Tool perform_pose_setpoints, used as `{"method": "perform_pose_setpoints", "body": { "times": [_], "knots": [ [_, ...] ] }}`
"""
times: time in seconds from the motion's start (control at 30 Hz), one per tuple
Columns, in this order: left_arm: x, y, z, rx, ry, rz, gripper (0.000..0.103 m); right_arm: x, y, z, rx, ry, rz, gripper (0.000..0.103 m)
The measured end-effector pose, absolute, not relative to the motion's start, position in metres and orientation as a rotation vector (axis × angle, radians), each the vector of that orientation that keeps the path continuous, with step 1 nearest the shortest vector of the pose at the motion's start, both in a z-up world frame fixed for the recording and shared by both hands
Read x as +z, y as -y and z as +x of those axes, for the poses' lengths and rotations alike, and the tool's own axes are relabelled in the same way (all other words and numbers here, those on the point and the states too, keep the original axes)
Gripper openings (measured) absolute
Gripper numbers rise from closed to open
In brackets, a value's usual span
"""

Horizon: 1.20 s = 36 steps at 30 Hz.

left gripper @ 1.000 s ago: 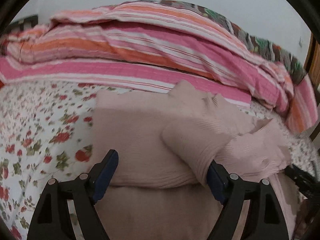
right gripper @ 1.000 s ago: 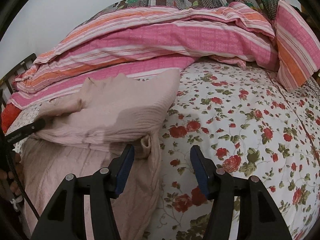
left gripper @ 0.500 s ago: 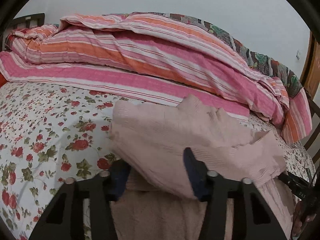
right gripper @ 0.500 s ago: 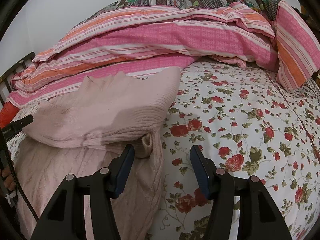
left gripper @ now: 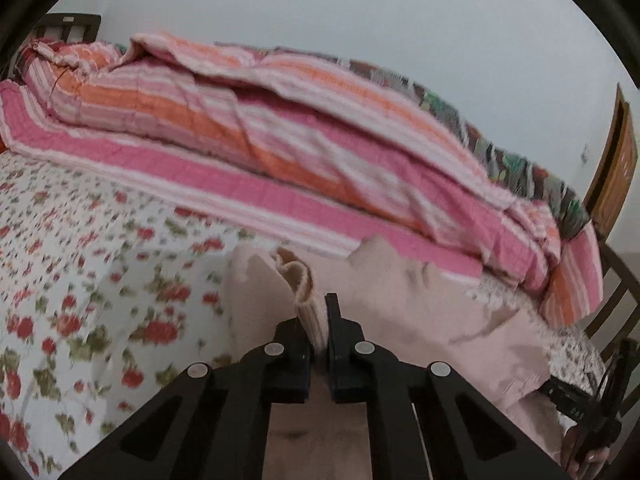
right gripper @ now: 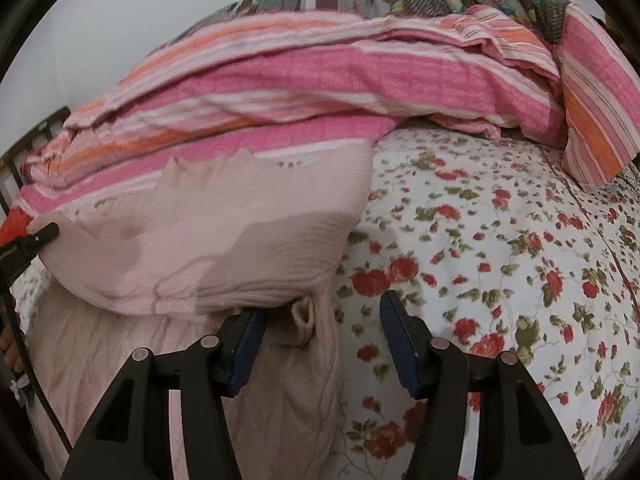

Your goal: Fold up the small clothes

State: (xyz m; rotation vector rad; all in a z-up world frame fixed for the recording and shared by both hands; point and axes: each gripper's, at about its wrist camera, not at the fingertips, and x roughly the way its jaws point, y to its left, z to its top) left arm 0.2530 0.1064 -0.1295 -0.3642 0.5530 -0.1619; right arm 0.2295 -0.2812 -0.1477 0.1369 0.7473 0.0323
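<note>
- Comparing with a second ago, we log the left claw (left gripper: 319,322) gone from wide open to pinched tight on a ribbed edge of the pink sweater (left gripper: 404,304); we judge a fold is being lifted.
- Right claw (right gripper: 322,338): jaws well apart as before, holding nothing, hovering at the sweater's right edge.
- Sweater: pale pink ribbed knit, part-folded, upper layer doubled over lower; lying on the floral bed sheet (right gripper: 500,248), just before the striped quilt (right gripper: 320,72).

soft, even indoor light with no glare. the left wrist view is smeared by motion blur, the right wrist view sharper. both bend at black rounded edges; a faint shadow crosses the sweater (right gripper: 240,236).
</note>
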Motion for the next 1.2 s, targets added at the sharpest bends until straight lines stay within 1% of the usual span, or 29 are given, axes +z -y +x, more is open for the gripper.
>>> {"method": "perform_pose_setpoints", "body": {
  "times": [0.1, 0.23, 0.27, 0.33, 0.4, 0.43, 0.5, 0.6, 0.67, 0.73, 0.8, 0.83, 0.93, 1.03, 1.1, 1.13, 1.2],
  "knots": [
    [-0.121, -0.1, 0.254, -0.193, -0.497, -0.365, 0.006, -0.142, 0.29, 0.226, -0.012, -0.705, 0.167, 0.049],
    [-0.114, -0.086, 0.255, -0.233, -0.46, -0.321, 0.006, -0.146, 0.305, 0.226, -0.074, -0.719, 0.219, 0.049],
    [-0.115, -0.082, 0.255, -0.215, -0.47, -0.286, 0.006, -0.147, 0.305, 0.227, -0.08, -0.731, 0.22, 0.05],
    [-0.122, -0.076, 0.261, -0.149, -0.532, -0.228, 0.006, -0.15, 0.302, 0.229, -0.079, -0.766, 0.192, 0.055],
    [-0.134, -0.08, 0.27, -0.126, -0.623, -0.24, 0.007, -0.151, 0.298, 0.229, -0.056, -0.782, 0.166, 0.055],
    [-0.139, -0.085, 0.274, -0.112, -0.667, -0.255, 0.01, -0.149, 0.296, 0.225, -0.033, -0.777, 0.163, 0.055],
    [-0.148, -0.095, 0.279, -0.101, -0.741, -0.295, 0.011, -0.144, 0.293, 0.22, 0.022, -0.767, 0.16, 0.055],
    [-0.156, -0.111, 0.278, -0.134, -0.762, -0.385, 0.012, -0.13, 0.286, 0.207, 0.107, -0.71, 0.143, 0.055],
    [-0.158, -0.116, 0.278, -0.15, -0.77, -0.41, 0.012, -0.121, 0.282, 0.2, 0.147, -0.666, 0.143, 0.059],
    [-0.158, -0.118, 0.276, -0.153, -0.765, -0.417, 0.012, -0.112, 0.281, 0.195, 0.168, -0.617, 0.157, 0.066],
    [-0.157, -0.117, 0.275, -0.145, -0.759, -0.41, 0.014, -0.11, 0.28, 0.197, 0.159, -0.607, 0.167, 0.066],
    [-0.157, -0.116, 0.274, -0.142, -0.754, -0.404, 0.016, -0.112, 0.28, 0.202, 0.14, -0.622, 0.162, 0.066],
    [-0.155, -0.112, 0.276, -0.133, -0.744, -0.389, 0.016, -0.126, 0.28, 0.217, 0.079, -0.689, 0.153, 0.066],
    [-0.153, -0.114, 0.279, -0.135, -0.731, -0.398, 0.02, -0.14, 0.282, 0.234, 0.051, -0.764, 0.163, 0.064],
    [-0.152, -0.114, 0.279, -0.143, -0.694, -0.411, 0.018, -0.146, 0.284, 0.243, 0.044, -0.8, 0.179, 0.062],
    [-0.151, -0.114, 0.279, -0.158, -0.674, -0.416, 0.005, -0.148, 0.285, 0.246, 0.047, -0.808, 0.188, 0.059],
    [-0.144, -0.114, 0.278, -0.191, -0.621, -0.426, 0.005, -0.146, 0.286, 0.246, 0.061, -0.798, 0.202, 0.057]
  ]
}}
